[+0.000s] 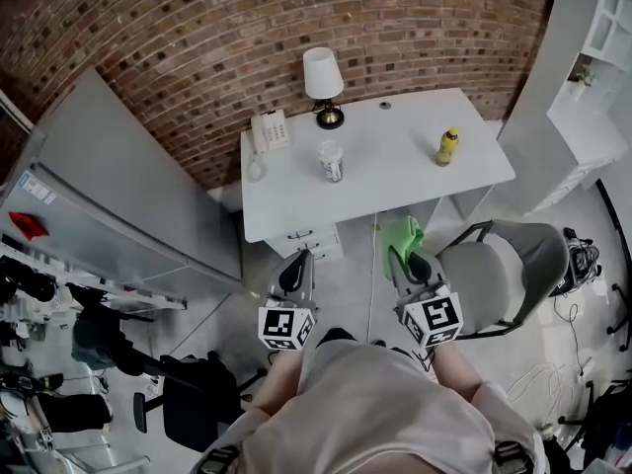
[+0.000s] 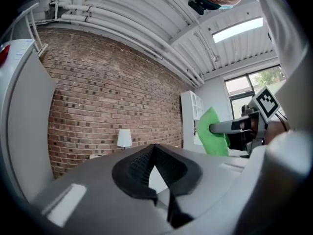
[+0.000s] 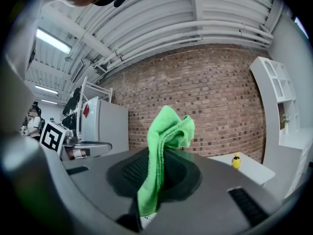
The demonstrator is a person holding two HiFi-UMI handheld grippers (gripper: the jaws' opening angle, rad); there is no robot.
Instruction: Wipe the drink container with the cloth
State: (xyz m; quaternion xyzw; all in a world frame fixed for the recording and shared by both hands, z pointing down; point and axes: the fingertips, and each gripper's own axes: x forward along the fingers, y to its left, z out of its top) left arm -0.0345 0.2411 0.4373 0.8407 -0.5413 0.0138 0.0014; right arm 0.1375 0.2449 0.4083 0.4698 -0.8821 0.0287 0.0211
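A small yellow drink bottle (image 1: 447,146) stands near the right end of the white table (image 1: 395,181); the right gripper view shows the bottle (image 3: 236,161) far off. A printed cup (image 1: 331,161) stands at the table's middle. My right gripper (image 1: 397,255) is held short of the table's front edge, shut on a green cloth (image 1: 403,233) that sticks up from its jaws (image 3: 166,131). Beside it my left gripper (image 1: 299,257) has its jaws together with nothing in them, as the left gripper view (image 2: 155,151) shows.
A white lamp (image 1: 323,82) and a telephone (image 1: 269,129) stand at the table's back left. A grey chair (image 1: 499,265) sits to my right, close to the table. A grey fridge (image 1: 109,186) is on the left, white shelves (image 1: 592,67) on the right.
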